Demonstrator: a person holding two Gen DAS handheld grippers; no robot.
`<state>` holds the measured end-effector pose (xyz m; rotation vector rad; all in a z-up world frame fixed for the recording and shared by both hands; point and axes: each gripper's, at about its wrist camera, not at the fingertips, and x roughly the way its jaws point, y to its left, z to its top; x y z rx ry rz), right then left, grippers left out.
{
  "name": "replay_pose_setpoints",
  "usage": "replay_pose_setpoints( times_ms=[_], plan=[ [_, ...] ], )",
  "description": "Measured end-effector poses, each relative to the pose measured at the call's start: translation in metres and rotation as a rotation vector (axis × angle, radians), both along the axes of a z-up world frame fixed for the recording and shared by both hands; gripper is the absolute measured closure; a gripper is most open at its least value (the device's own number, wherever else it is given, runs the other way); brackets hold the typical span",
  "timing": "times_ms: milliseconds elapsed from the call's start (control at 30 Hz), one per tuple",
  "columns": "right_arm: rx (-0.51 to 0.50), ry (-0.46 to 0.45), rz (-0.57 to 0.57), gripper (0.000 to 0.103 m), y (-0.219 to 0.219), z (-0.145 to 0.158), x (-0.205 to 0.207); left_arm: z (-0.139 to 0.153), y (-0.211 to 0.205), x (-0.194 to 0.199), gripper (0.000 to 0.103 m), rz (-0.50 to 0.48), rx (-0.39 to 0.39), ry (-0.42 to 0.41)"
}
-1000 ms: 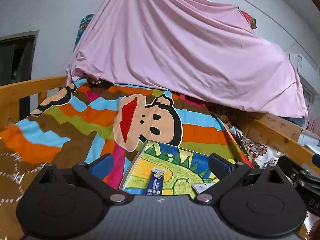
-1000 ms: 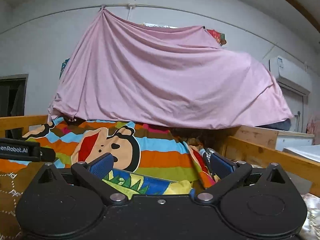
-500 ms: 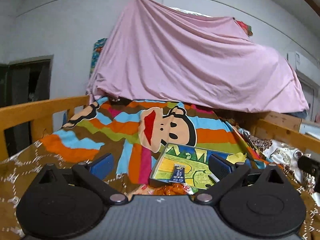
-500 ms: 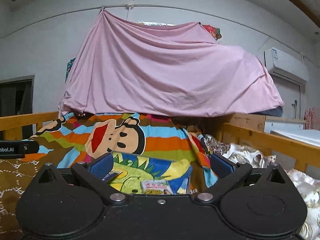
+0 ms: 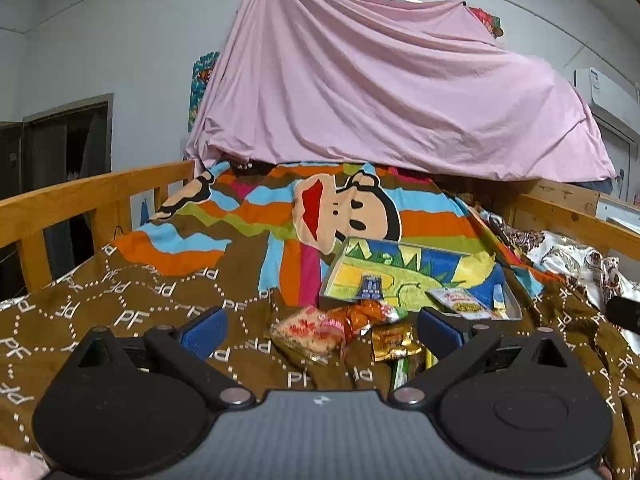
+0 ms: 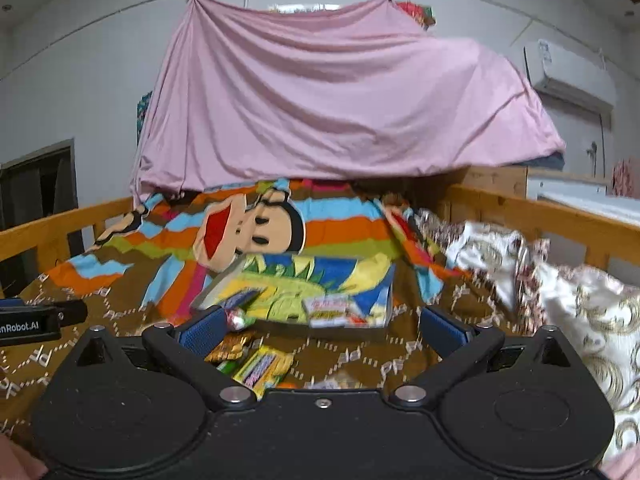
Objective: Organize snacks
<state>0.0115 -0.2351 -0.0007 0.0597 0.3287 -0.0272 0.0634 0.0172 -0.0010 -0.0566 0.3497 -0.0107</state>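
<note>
Two hand-held claws hover low over a bed strewn with snacks. The left claw (image 5: pixel 318 330) and the right claw (image 6: pixel 318 328) both stand spread wide, gripping nothing.

The snacks lie in two groups. A loose heap sits on the brown bedspread (image 5: pixel 132 304) near the claws: a pale pink packet (image 5: pixel 306 332), an orange wrapper (image 5: pixel 360 314) touching it, a gold wrapper (image 5: pixel 392 342) just to the right. Beyond them a shallow tray (image 5: pixel 514 308) with a dinosaur-print lining already holds a dark blue packet (image 5: pixel 370 286) and a white-and-yellow packet (image 5: pixel 460 302).

The sorting looks barely begun.

The likely trouble is the soft, rumpled bedding: a claw closing on a thin wrapper could pinch cloth along with it, or push the slick packet aside. The heap's packets touch, so one grab may drag a neighbour. The tray rests on uneven blanket and seems tilted; a careless drop might tip it.

Both claws point forward and slightly down, side by side, the left one aimed at the heap.
</note>
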Motion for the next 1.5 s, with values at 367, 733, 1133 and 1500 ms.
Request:
replay_pose_setpoints(
  times_ms=[367, 733, 1133, 1500],
  plan=[
    [0.02, 0.178, -0.034, 0.001, 0.002, -0.018, 0.015, -0.01, -0.001, 0.008, 0.0, -0.048, -0.009, 0.13],
    [0.067, 0.381, -0.03, 0.001, 0.005, -0.048, 0.057, -0.04, -0.014, 0.088, 0.0, -0.243, 0.017, 0.423],
    [0.143, 0.49, -0.061, 0.001, 0.018, -0.096, 0.122, -0.066, -0.019, 0.159, 0.0, -0.36, 0.004, 0.524],
    [0.037, 0.488, -0.15, 0.001, 0.036, -0.117, 0.14, -0.076, -0.028, 0.173, 0.001, -0.453, -0.132, 0.484]
  ],
)
